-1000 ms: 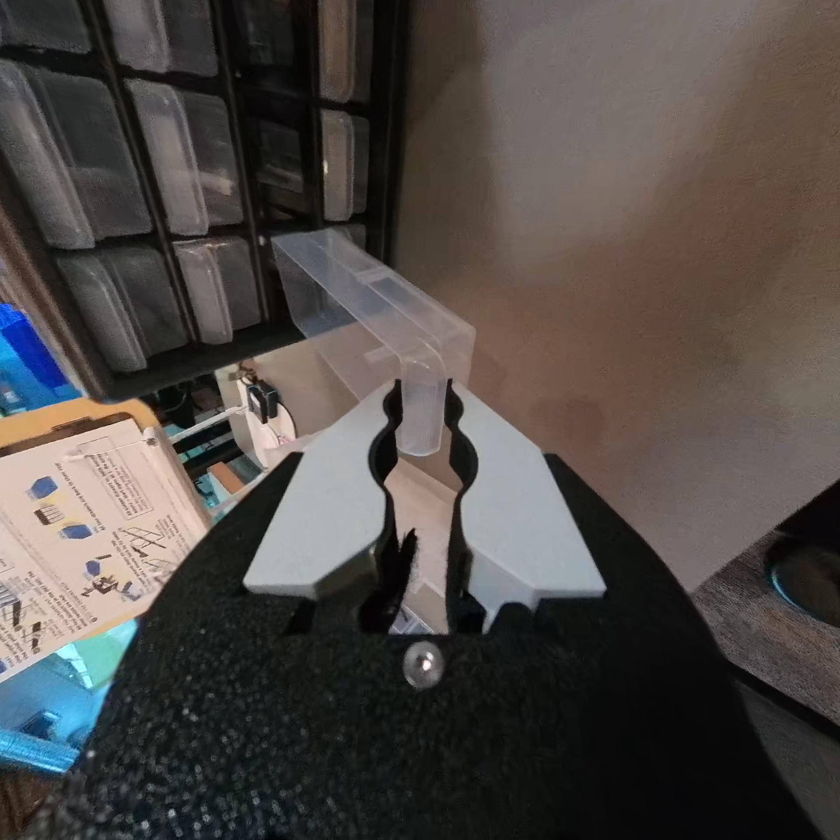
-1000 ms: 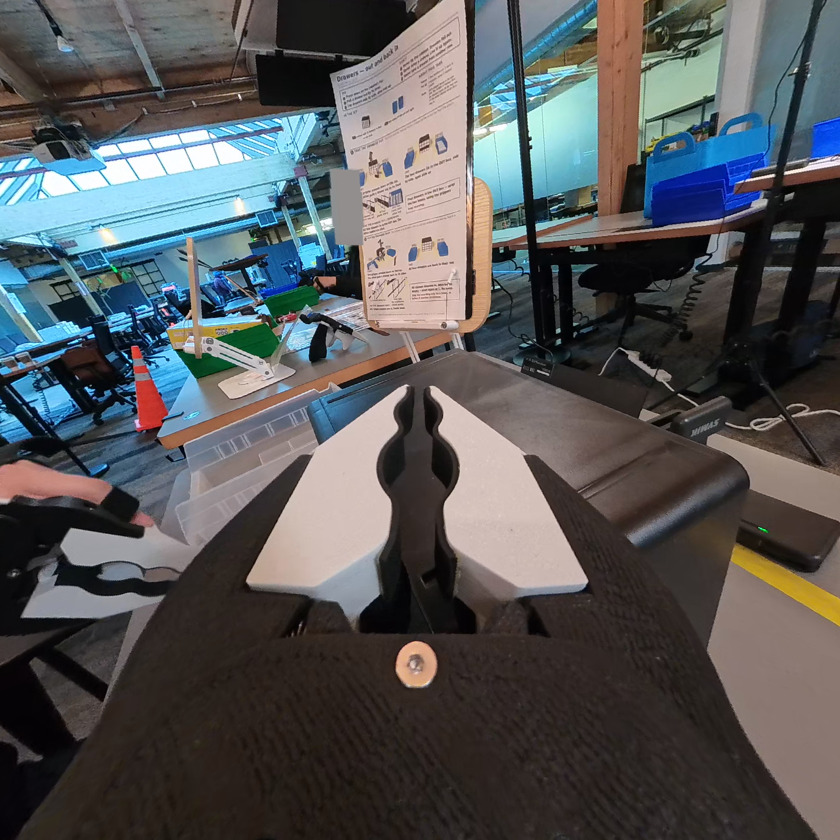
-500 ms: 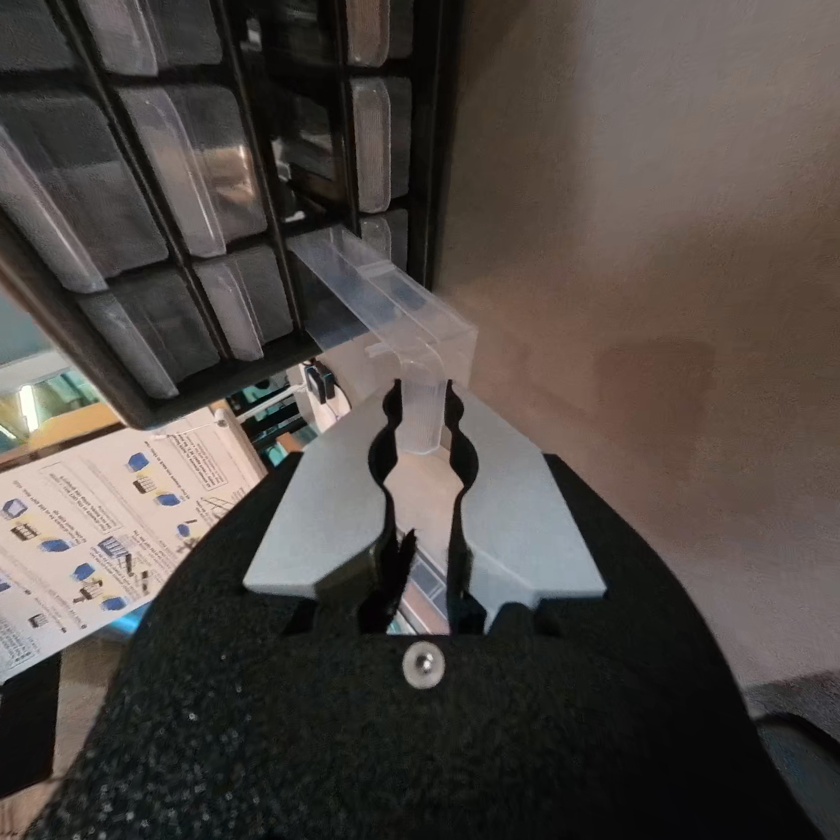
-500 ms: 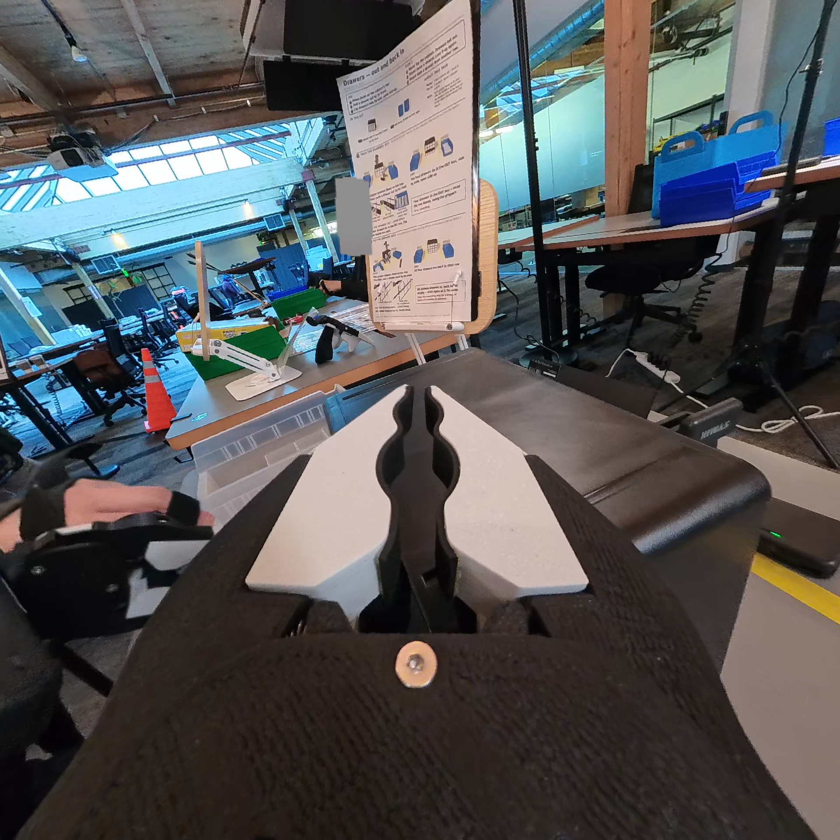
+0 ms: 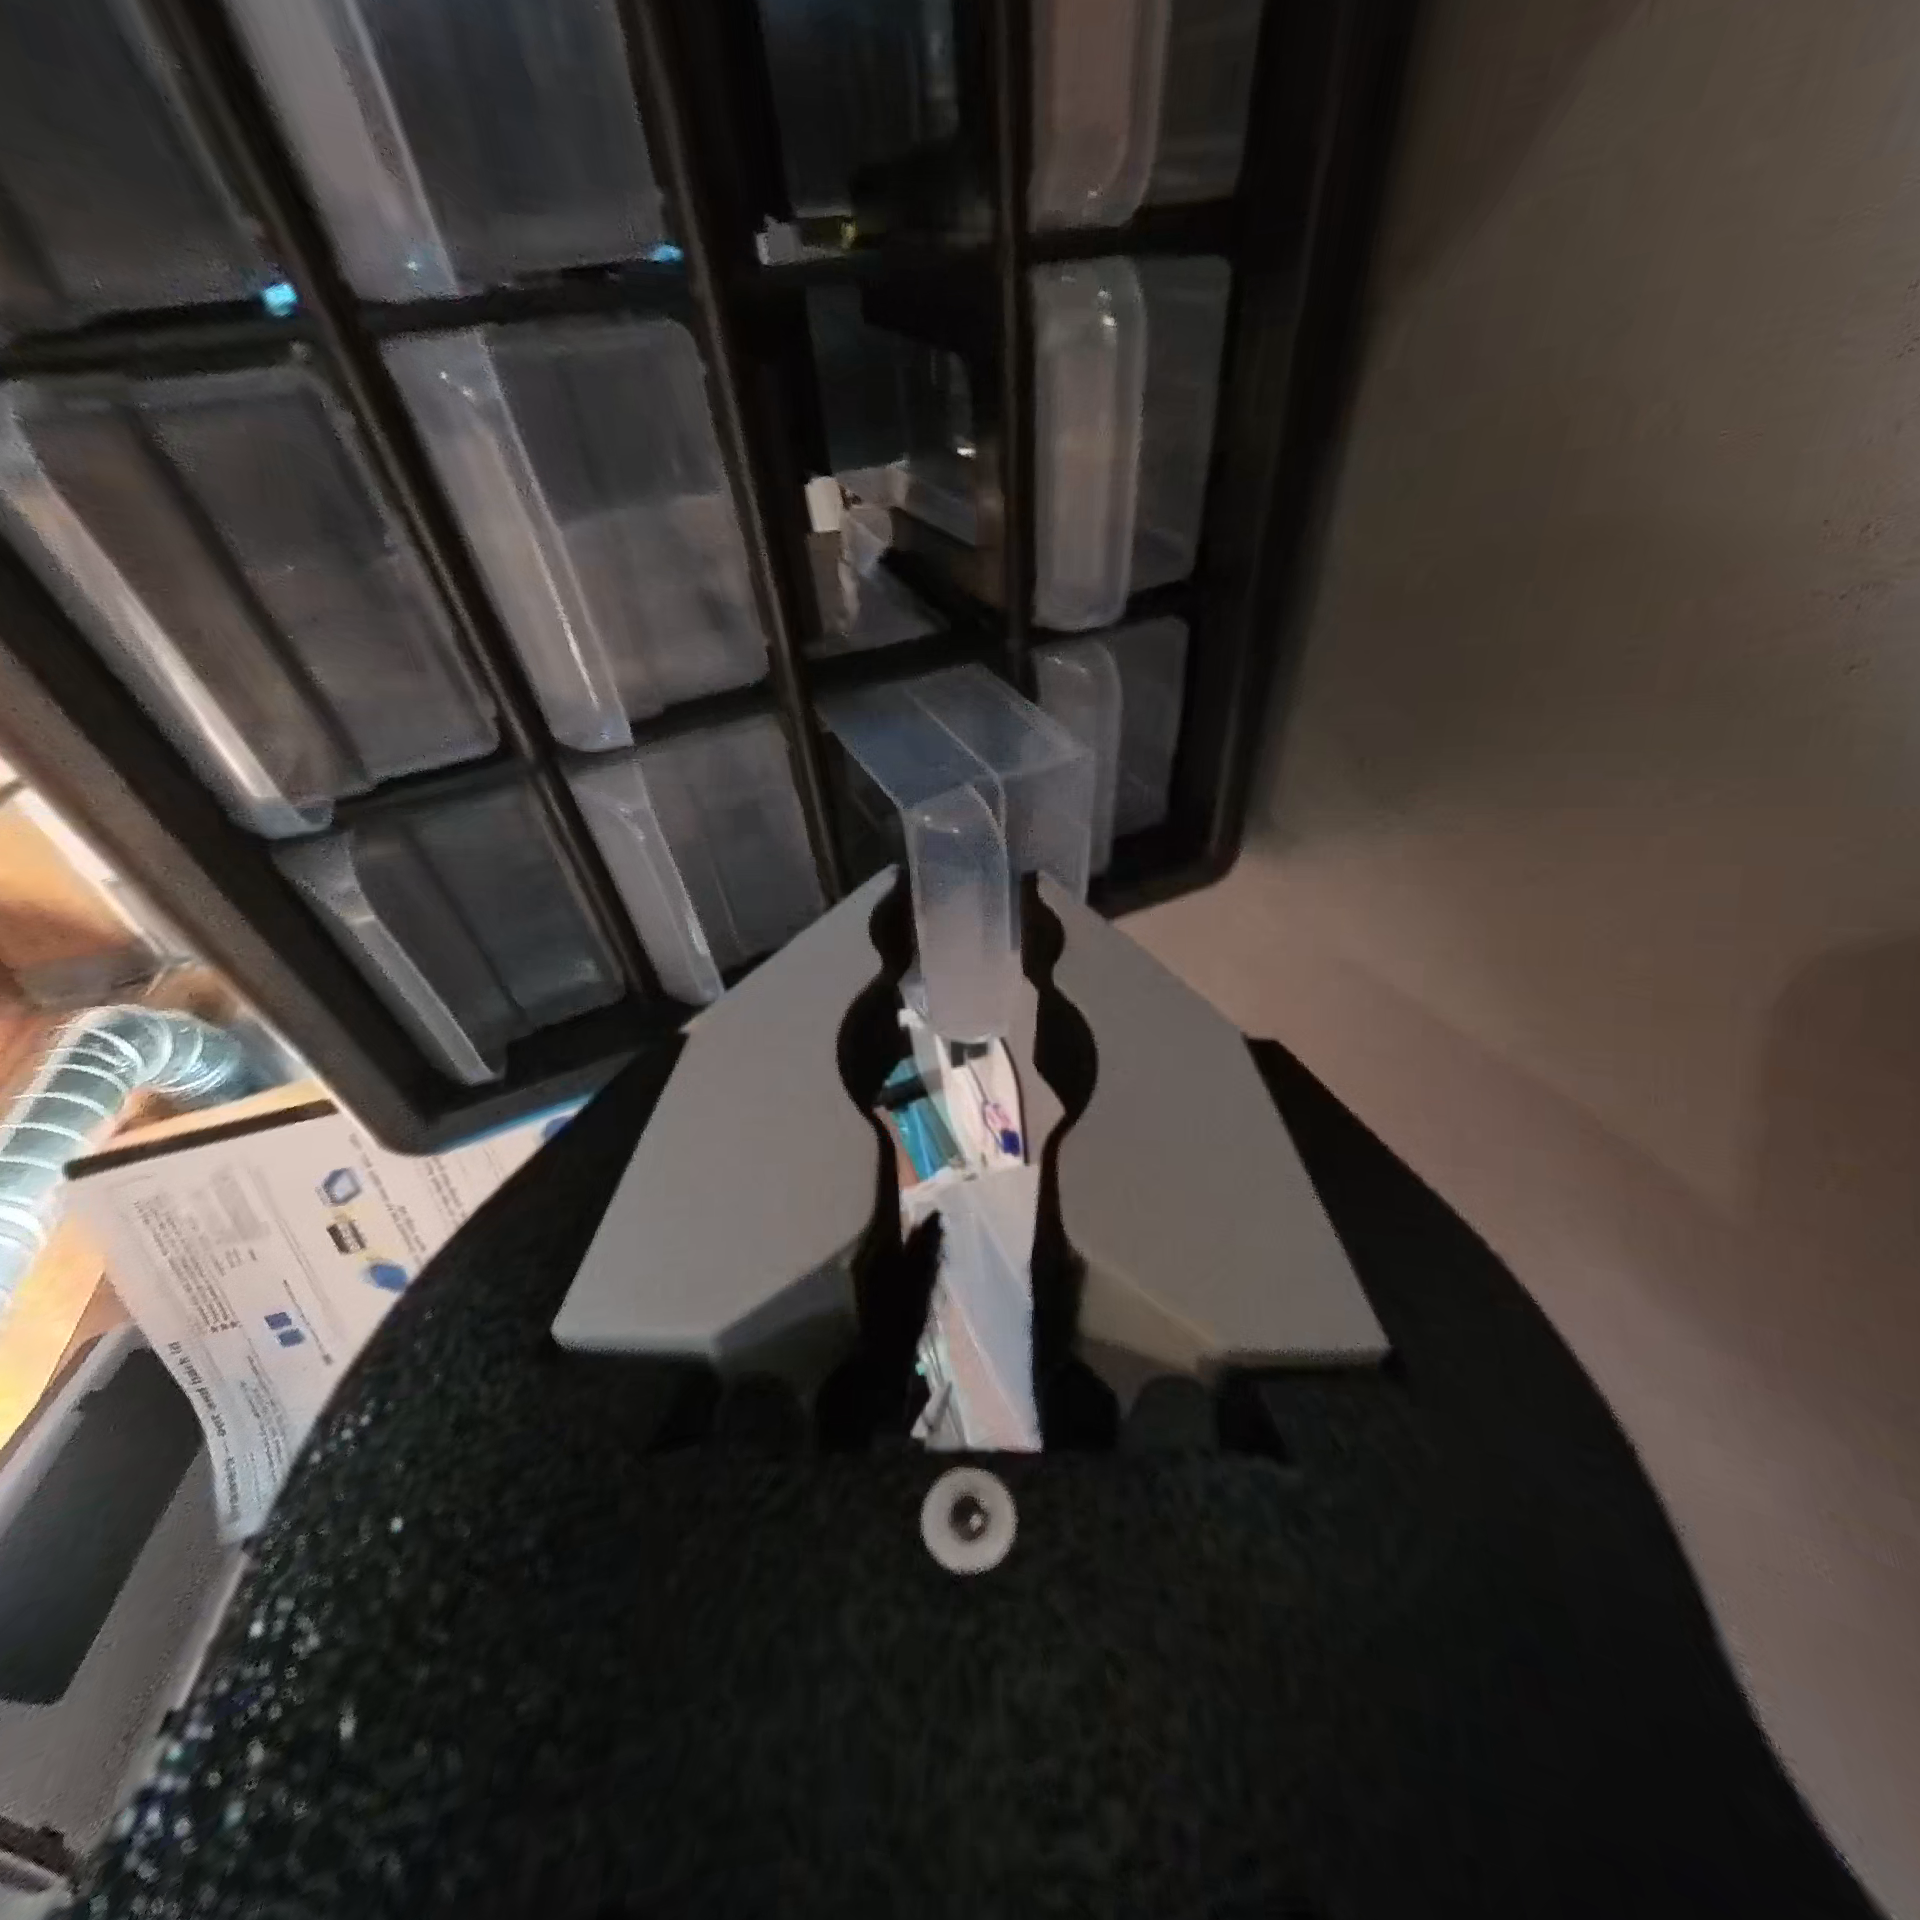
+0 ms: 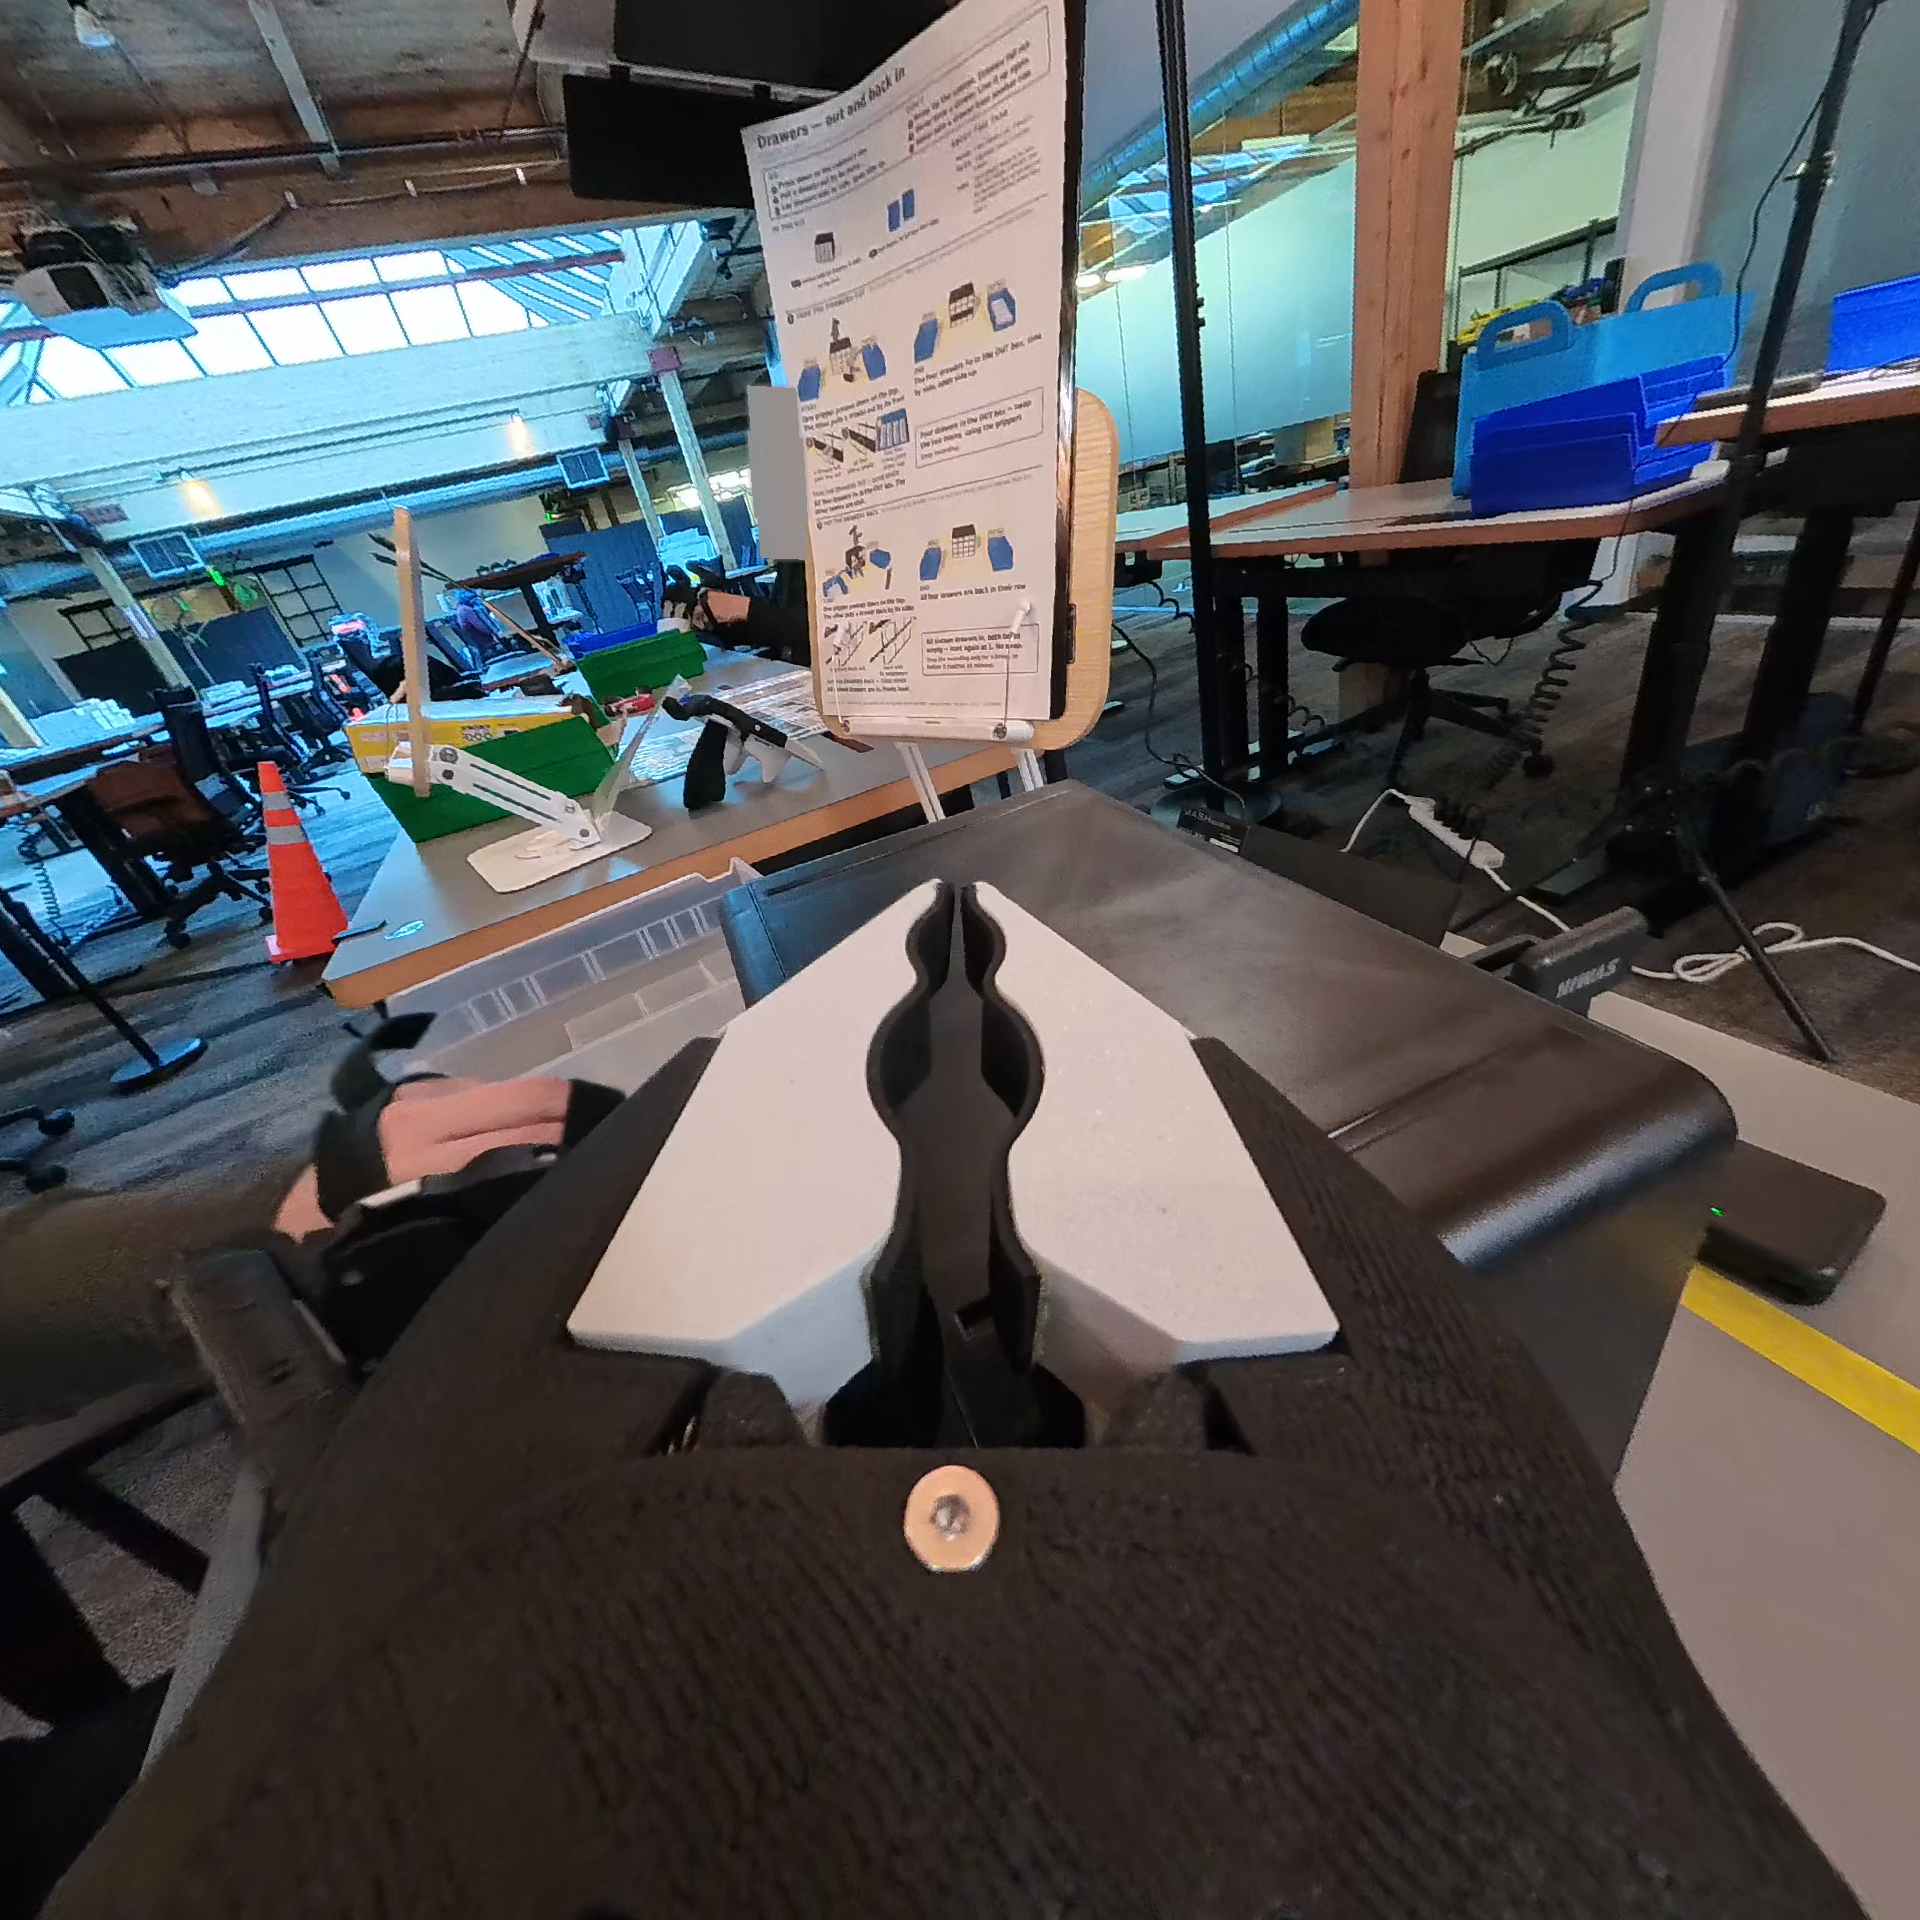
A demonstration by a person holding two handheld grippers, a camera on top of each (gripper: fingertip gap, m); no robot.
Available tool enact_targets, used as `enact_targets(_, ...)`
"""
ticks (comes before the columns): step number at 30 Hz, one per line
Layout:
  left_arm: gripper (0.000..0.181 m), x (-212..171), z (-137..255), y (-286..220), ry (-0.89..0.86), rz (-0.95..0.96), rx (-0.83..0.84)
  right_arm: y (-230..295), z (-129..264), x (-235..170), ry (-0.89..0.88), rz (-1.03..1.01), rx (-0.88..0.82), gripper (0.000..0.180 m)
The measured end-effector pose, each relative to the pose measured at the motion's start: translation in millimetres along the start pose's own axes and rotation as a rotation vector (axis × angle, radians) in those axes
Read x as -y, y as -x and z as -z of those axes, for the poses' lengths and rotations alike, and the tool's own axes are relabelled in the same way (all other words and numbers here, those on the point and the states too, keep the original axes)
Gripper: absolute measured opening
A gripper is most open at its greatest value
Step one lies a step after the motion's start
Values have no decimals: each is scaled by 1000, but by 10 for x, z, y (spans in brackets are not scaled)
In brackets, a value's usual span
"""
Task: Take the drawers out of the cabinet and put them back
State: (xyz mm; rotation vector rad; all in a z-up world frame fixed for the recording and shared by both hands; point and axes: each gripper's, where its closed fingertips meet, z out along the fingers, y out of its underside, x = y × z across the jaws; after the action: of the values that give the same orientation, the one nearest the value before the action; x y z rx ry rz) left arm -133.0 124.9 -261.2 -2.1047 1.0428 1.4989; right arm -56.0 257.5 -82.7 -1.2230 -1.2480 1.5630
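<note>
My left gripper (image 5: 961, 914) is clamped on the handle tab of a clear drawer (image 5: 961, 764), which sits just ahead of its fingertips, partly inside a bottom-row slot of the black cabinet (image 5: 1231, 727). My right gripper (image 6: 958, 896), fingers together and holding nothing, rests above the cabinet top (image 6: 1299, 935).

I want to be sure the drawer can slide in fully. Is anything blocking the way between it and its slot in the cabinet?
Nothing visible does. The left gripper holds the clear drawer by its handle, already partly inside its bottom-row slot of the cabinet. The slot's depth is hidden.
</note>
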Motion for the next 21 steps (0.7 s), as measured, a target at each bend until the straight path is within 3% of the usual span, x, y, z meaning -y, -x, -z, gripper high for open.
enact_targets(1,18,29,-72,45,-19,30,33,-2,-1,-1,0,-2,0,0)
enact_targets(2,20,41,-138,75,-32,85,62,-3,0,0,0,-4,1,0)
enact_targets(6,62,-34,-54,-10,-79,273,64,-5,-1,-2,1,-2,-3,0)
enact_targets(9,50,-54,121,-93,-155,378,81,-9,-1,1,-1,-6,-2,0)
enact_targets(14,43,114,11,-234,-221,423,18,-21,-3,3,-3,-10,-9,0)
enact_targets(18,52,162,-159,-127,-225,518,-19,-24,-11,-5,6,-1,-23,0)
enact_targets(21,71,222,-104,-156,-259,620,-117,-24,-16,-7,8,-2,-25,0)
